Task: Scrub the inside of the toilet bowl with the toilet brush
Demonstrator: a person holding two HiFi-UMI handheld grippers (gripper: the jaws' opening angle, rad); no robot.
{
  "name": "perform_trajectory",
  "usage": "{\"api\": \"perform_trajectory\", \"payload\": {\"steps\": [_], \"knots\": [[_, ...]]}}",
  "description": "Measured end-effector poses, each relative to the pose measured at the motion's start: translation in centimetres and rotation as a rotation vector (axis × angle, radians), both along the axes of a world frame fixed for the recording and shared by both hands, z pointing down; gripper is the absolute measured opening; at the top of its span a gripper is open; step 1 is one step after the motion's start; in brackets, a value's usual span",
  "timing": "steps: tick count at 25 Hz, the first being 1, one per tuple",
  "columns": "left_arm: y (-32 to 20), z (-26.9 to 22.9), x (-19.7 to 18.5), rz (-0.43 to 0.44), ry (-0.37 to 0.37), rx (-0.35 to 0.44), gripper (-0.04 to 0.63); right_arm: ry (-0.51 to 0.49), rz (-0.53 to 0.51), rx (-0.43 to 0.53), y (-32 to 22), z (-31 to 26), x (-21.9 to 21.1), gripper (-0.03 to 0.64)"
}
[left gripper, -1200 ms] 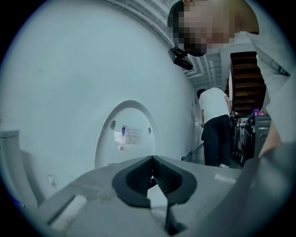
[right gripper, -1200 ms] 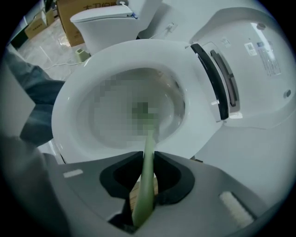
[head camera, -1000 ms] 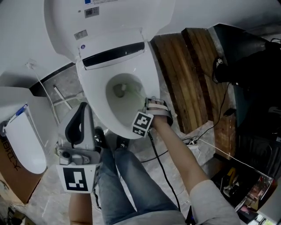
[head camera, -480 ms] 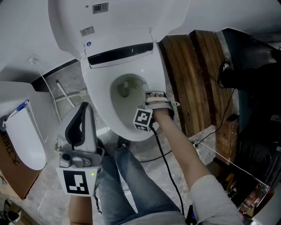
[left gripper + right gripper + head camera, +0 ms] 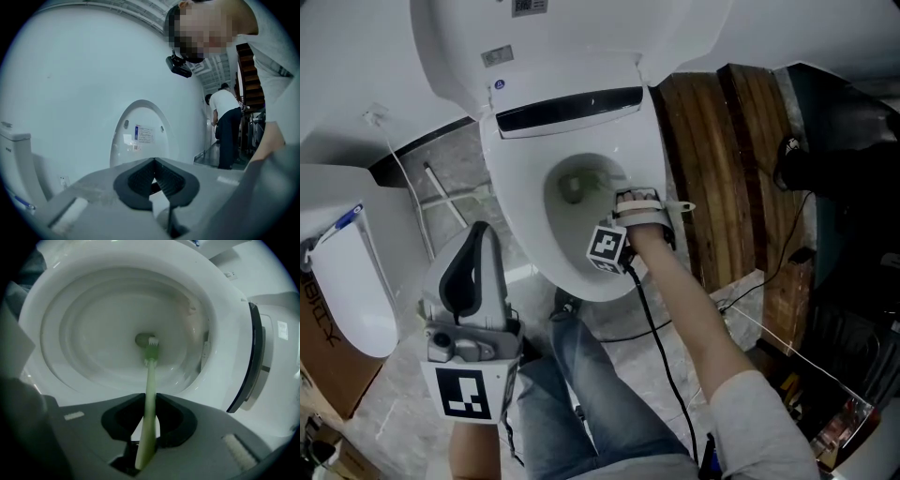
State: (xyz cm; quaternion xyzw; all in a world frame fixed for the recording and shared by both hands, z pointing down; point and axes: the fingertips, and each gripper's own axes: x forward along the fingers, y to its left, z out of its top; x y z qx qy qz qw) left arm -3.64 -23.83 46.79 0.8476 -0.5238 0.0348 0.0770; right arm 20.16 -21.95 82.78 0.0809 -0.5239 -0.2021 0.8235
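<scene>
A white toilet bowl stands with its lid raised. My right gripper hangs over the bowl's right rim, shut on the green toilet brush. The brush's thin handle runs down into the bowl and its small head rests beside the drain hole at the bottom. In the head view the brush shows as a pale green streak inside the bowl. My left gripper is held low at the left, away from the toilet, jaws shut and empty; its own view points up at the raised lid.
A second toilet stands at the left. Dark wooden boards lie to the right of the bowl, with black cables on them. My legs in jeans stand just in front of the bowl. Another person stands in the background.
My right gripper with the brush has shifted slightly up and right along the bowl's rim in the head view. The left gripper has stayed where it was.
</scene>
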Motion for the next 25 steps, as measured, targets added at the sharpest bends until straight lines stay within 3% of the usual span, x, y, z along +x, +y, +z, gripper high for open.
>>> {"api": "perform_trajectory", "payload": {"steps": [5, 11, 16, 25], "knots": [[0.3, 0.4, -0.6, -0.004, 0.001, -0.009, 0.005, 0.031, 0.098, -0.086, 2.2, 0.9, 0.4, 0.075], [0.9, 0.2, -1.4, -0.005, 0.001, -0.003, 0.005, -0.031, 0.343, -0.209, 6.1, 1.6, -0.8, 0.076], [1.5, 0.0, -1.6, 0.004, -0.002, -0.007, 0.005, -0.158, 0.6, -0.276, 8.3, 1.5, -2.7, 0.077], [1.8, -0.1, -1.8, 0.008, 0.007, -0.004, 0.005, -0.497, 1.204, -0.401, 10.3, 0.6, -6.5, 0.08]]}}
